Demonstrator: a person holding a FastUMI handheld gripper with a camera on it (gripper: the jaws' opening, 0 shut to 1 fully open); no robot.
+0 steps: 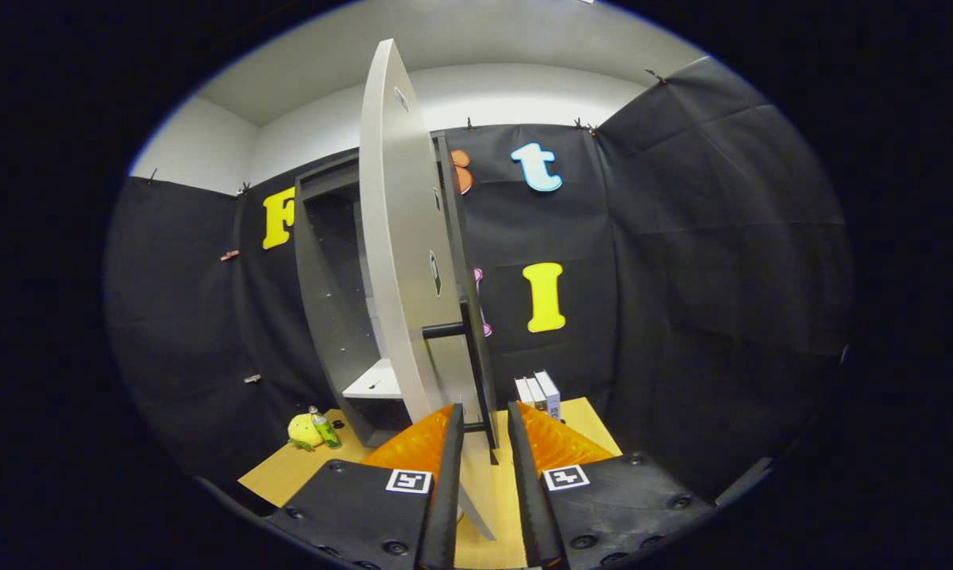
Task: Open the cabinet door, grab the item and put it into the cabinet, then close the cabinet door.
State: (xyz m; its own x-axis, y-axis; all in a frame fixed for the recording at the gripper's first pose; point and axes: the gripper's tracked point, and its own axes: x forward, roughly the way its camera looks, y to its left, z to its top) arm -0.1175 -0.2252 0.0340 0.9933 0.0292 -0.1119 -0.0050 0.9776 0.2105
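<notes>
Gripper [486, 416] at the handle [476, 348] of one open cabinet door [401, 261].
Its two fingers stand slightly parted, straddling the bar's lower end, contact unclear. One bottle [324, 427] and one yellow toy [304, 430] lie at ten o'clock beside the cabinet [326, 301]; three boxes [540, 393] stand at one o'clock.

Counted on and around the wooden table [496, 491]: one table, one grey cabinet [330, 301], one open cabinet door [401, 261], one black bar handle [476, 356], one inner shelf [375, 381]. One green bottle [324, 427], one yellow plush toy [305, 431], three upright boxes [538, 393]. One gripper [484, 423], two fingers, parted around the handle's lower end.
</notes>
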